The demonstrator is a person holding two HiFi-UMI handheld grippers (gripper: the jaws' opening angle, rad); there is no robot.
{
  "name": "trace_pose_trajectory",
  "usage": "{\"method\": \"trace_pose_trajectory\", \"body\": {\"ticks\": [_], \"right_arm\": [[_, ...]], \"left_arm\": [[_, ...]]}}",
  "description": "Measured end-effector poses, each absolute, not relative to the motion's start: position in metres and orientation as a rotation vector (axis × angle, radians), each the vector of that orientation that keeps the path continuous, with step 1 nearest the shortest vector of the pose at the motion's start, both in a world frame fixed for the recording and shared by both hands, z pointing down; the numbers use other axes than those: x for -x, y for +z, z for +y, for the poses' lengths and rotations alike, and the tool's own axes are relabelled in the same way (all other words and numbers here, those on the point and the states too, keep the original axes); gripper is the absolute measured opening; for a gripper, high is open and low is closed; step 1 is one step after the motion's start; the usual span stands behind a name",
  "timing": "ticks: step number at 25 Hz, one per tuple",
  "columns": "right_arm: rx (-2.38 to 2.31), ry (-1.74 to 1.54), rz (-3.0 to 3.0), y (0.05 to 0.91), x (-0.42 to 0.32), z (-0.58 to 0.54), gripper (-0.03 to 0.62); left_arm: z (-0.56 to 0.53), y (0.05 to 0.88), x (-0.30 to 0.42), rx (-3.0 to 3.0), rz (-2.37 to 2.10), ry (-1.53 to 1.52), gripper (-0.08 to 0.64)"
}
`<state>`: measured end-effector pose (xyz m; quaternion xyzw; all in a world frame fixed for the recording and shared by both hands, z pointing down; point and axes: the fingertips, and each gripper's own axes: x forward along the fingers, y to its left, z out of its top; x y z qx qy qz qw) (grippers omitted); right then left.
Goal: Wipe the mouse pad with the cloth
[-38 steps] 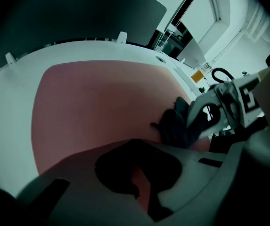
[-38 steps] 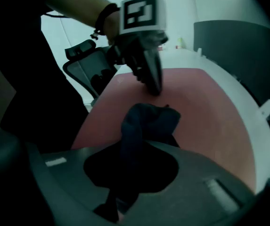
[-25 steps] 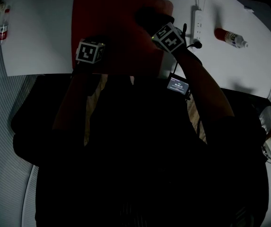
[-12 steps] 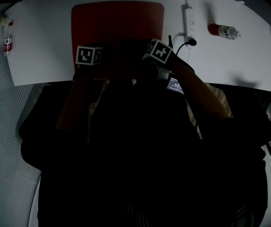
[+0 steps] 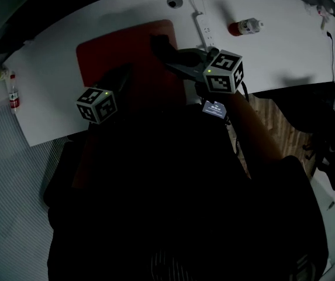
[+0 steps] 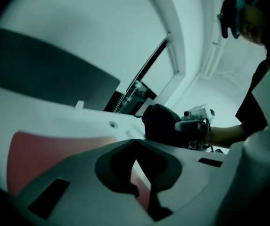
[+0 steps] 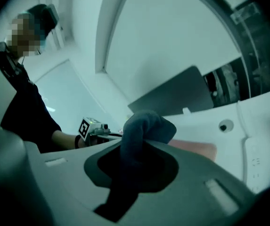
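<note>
A red mouse pad (image 5: 111, 54) lies on the white table (image 5: 284, 45). My right gripper (image 5: 162, 47) reaches in from the right over the pad's far right part and is shut on a dark cloth (image 5: 158, 43). In the right gripper view the bunched cloth (image 7: 144, 126) sticks up between the jaws, which are tilted upward, with the pad (image 7: 196, 149) behind. My left gripper (image 5: 123, 74) hovers over the pad's near left part, jaws closed together with nothing in them (image 6: 135, 142). From it I see the cloth (image 6: 160, 126) and the pad (image 6: 45, 149).
A white power strip (image 5: 205, 31) lies just right of the pad, a red-and-white bottle (image 5: 244, 26) beyond it. A small bottle (image 5: 13, 95) stands at the table's left edge. A cable hole (image 5: 172, 2) sits at the back. A small screen device (image 5: 214, 109) hangs under my right wrist.
The right gripper drew the cloth back over the pad, then rose with it. Both grippers now sit higher and tilt upward. The head view has swung, so the table looks rotated.
</note>
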<state>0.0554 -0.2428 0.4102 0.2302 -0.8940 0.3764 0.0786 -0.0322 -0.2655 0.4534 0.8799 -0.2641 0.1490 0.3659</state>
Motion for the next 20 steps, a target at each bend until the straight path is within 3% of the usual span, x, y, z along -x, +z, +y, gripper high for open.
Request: {"method": "trace_pose_trajectory", "body": {"ticks": [8,20], "right_arm": [[-0.978,0.925,-2.796,0.316,-0.094,-0.238,0.058],[-1.056,0.868,-2.735,0.301,-0.05,-0.234,0.058]], "left_arm": [[-0.29,0.323,-0.023,-2.593,-0.59,0.143,0.008],[-0.269,0.291,-0.007,-2.705,-0.427,0.171,0.008]]}}
